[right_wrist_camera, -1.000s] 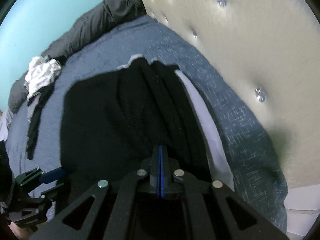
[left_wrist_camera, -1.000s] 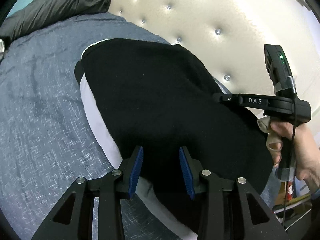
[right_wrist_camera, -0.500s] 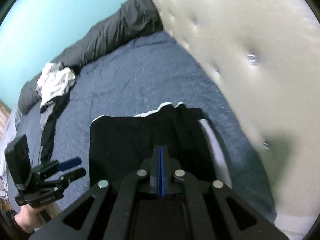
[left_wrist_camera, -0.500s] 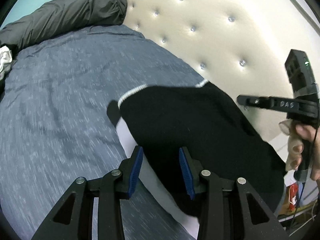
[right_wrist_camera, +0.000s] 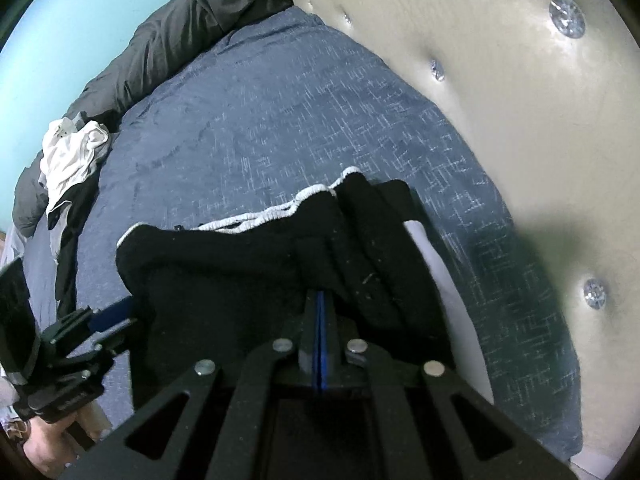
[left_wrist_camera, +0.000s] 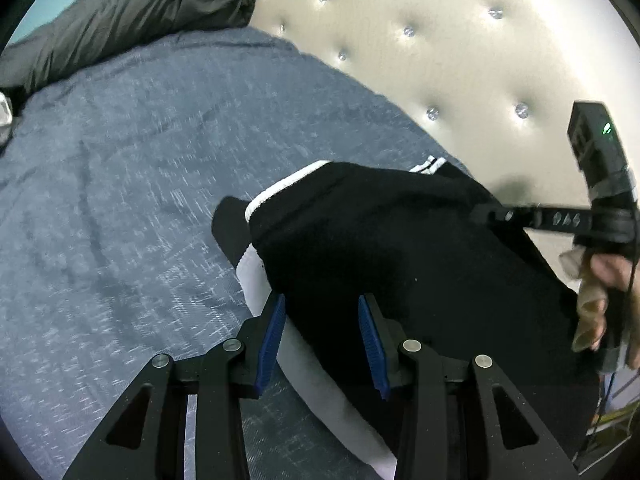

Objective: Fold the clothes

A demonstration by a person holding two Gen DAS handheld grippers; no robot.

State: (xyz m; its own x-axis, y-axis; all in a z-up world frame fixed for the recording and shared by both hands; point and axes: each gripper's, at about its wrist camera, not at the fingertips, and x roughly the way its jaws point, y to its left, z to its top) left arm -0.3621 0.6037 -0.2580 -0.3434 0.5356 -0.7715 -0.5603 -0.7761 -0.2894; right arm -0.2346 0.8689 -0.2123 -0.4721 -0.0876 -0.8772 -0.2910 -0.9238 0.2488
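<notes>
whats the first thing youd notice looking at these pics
A black garment with white trim dominates both views, lying on the blue-grey bedspread close to the cream tufted headboard. The right gripper is clamped shut on its bunched near edge, while the left gripper has the cloth between its parted blue pads. A crumpled white garment sits far off by the dark grey duvet.

— What can't you make out?
— The black garment [left_wrist_camera: 420, 264] runs under the left tool [left_wrist_camera: 322, 336] and off the bottom edge.
— And the bed [right_wrist_camera: 280, 120]?
— Smeared by blur — its far end is cut off.
</notes>
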